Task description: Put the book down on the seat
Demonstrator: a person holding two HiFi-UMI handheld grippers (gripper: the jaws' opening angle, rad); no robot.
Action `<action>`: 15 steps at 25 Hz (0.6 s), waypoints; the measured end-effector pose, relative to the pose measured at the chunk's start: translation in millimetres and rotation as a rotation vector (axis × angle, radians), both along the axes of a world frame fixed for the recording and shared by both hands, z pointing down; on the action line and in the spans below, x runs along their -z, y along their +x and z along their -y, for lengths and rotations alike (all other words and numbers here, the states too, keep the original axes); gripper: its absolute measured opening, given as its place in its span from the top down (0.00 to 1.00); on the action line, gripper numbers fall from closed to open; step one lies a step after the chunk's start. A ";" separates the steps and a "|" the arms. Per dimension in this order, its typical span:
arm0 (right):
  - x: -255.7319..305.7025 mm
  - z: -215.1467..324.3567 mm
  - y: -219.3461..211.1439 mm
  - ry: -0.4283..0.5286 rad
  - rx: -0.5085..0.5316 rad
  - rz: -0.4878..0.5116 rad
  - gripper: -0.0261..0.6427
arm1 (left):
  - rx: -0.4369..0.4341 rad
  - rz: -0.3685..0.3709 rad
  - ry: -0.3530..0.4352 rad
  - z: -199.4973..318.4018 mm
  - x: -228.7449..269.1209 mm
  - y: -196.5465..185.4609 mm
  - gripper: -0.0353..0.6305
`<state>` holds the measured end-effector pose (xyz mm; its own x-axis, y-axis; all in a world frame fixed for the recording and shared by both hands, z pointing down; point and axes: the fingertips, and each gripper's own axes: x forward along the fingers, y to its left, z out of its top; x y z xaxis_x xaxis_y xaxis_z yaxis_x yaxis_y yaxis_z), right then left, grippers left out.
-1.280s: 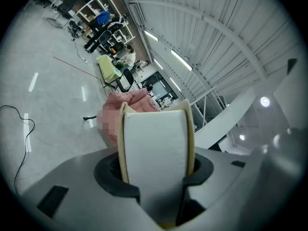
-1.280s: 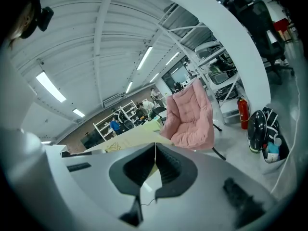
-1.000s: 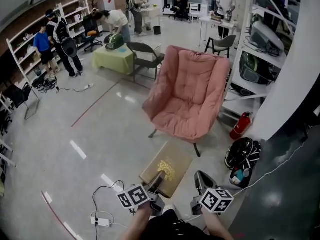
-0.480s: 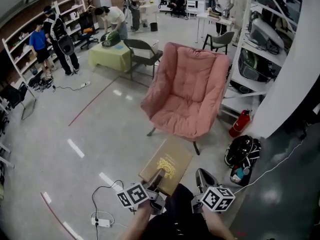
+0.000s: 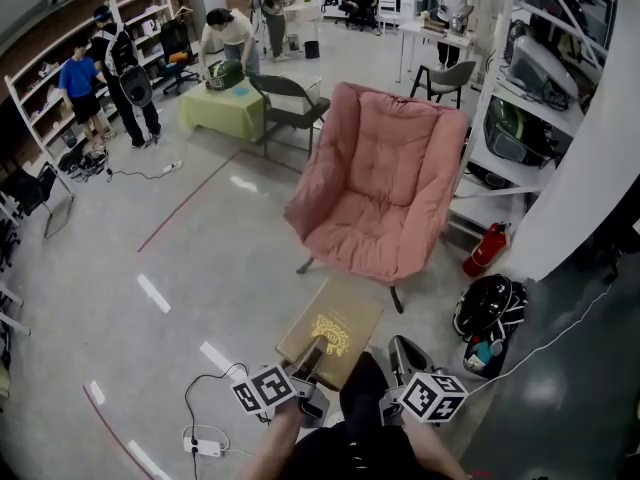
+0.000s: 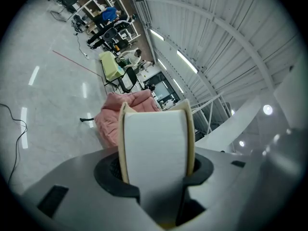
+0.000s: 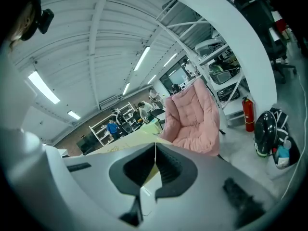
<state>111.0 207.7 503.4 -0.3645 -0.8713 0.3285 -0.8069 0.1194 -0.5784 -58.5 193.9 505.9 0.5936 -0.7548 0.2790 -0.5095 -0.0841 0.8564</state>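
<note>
A tan hardcover book (image 5: 335, 326) with a gold emblem hangs flat above the floor, just short of the pink padded chair (image 5: 385, 183). My left gripper (image 5: 313, 360) is shut on the book's near edge. In the left gripper view the book's white page block (image 6: 156, 143) fills the gap between the jaws of the left gripper (image 6: 157, 166), with the chair (image 6: 113, 117) behind it. My right gripper (image 5: 404, 354) is to the right of the book, shut, holding nothing. In its own view the right gripper (image 7: 155, 158) has its jaws touching, the chair (image 7: 192, 117) ahead and the book (image 7: 127, 142) to the left.
A red fire extinguisher (image 5: 485, 250) and a black backpack (image 5: 490, 310) stand right of the chair, with metal shelving (image 5: 530, 98) behind. A power strip with cable (image 5: 205, 445) lies on the floor at the lower left. A green-clothed table (image 5: 225, 110), a grey chair (image 5: 292, 108) and several people are far back.
The whole view has shifted slightly and a dark leg has come up between the two grippers. The book stays in the left gripper at the same spot before the chair.
</note>
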 end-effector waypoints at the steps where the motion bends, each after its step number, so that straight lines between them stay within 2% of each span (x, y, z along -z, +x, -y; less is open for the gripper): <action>1: 1.0 5.7 0.2 0.004 0.003 0.001 0.94 | -0.002 -0.001 0.001 5.6 0.4 1.2 0.60; 15: -8.0 100.8 22.8 -0.010 0.028 0.017 0.94 | -0.020 0.001 -0.021 100.7 -13.7 33.0 0.60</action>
<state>133.9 106.9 511.5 -0.3943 -0.8575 0.3305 -0.7936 0.1364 -0.5930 -25.5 93.2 519.7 0.6086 -0.7364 0.2955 -0.5086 -0.0762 0.8576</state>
